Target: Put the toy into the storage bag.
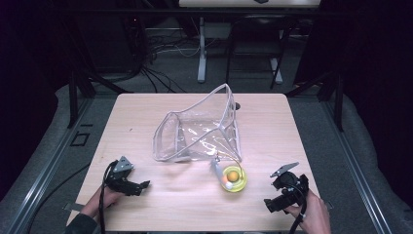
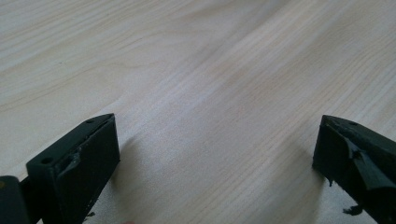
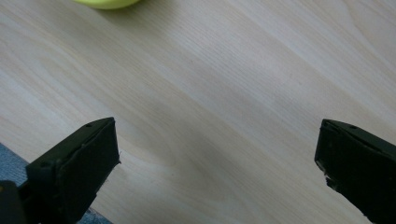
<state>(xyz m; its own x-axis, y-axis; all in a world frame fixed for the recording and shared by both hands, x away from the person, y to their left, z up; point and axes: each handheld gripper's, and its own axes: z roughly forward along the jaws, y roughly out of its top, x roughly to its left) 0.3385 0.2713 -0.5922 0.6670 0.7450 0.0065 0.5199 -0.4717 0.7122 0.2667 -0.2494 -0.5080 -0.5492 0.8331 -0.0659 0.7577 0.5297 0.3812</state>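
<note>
At table's near-left edge, left gripper (image 1: 139,186) rested on the wooden table (image 1: 146,112) — jaws wide apart, empty. Clear plastic bag (image 1: 199,129) lay mid-table; yellow bowl (image 1: 234,179) just before it. Right gripper (image 1: 272,202) near right — jaws spread, empty.

A: We log the yellow bowl (image 3: 106,3) cut off at 12 o'clock in the right gripper view.

B: We cannot identify the small items inside it from the high view (image 1: 234,178); too small, one orange.
</note>
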